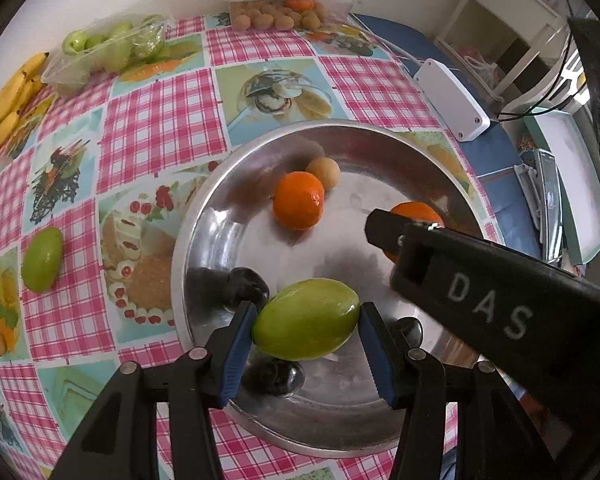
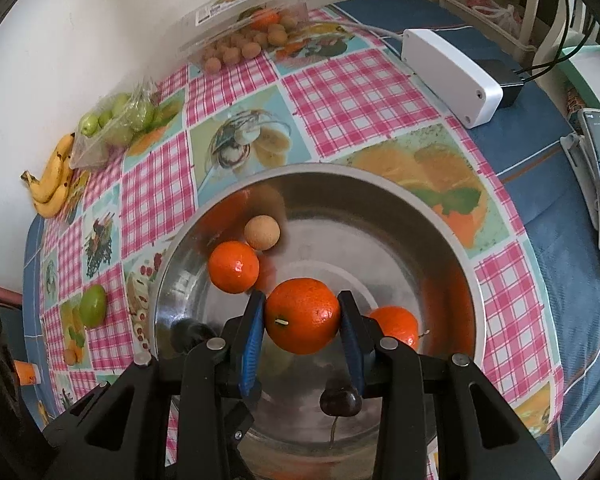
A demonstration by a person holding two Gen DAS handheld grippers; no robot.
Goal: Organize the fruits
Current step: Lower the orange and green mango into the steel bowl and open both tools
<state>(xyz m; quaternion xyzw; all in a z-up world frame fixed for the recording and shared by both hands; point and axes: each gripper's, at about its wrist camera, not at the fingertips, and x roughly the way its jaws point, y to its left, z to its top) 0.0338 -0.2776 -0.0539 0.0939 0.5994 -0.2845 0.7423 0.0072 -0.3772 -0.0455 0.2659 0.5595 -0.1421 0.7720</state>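
Both grippers loaded over the bowl (image 1: 204, 240).

My left gripper (image 1: 306, 330) pinches a green fruit (image 1: 306, 320) above the bowl's near side, dark plums (image 1: 248, 292) just below it. My right gripper (image 2: 302, 316) squeezes an orange (image 2: 303, 316) over the middle; another orange (image 2: 233, 267) and a tan ball (image 2: 261, 232) lie inside.

Steel bowl (image 1: 204, 240): round, shiny, upright on the checked surface (image 1: 160, 128).
Green oval fruit (image 1: 306, 320): glossy, lying lengthwise, clamped between the left tool (image 1: 306, 330) pads at the bowl's 6 o'clock.
Orange (image 2: 302, 316): stem stub facing the lens, clamped in the right tool (image 2: 302, 320) above the bowl.
Second orange (image 2: 233, 267) and tan round fruit (image 2: 261, 232): touching, at the bowl's 10 o'clock.
Third orange (image 2: 396, 322); dark fruits (image 1: 248, 286).
Second green fruit (image 1: 43, 259): outside, at 9 o'clock.
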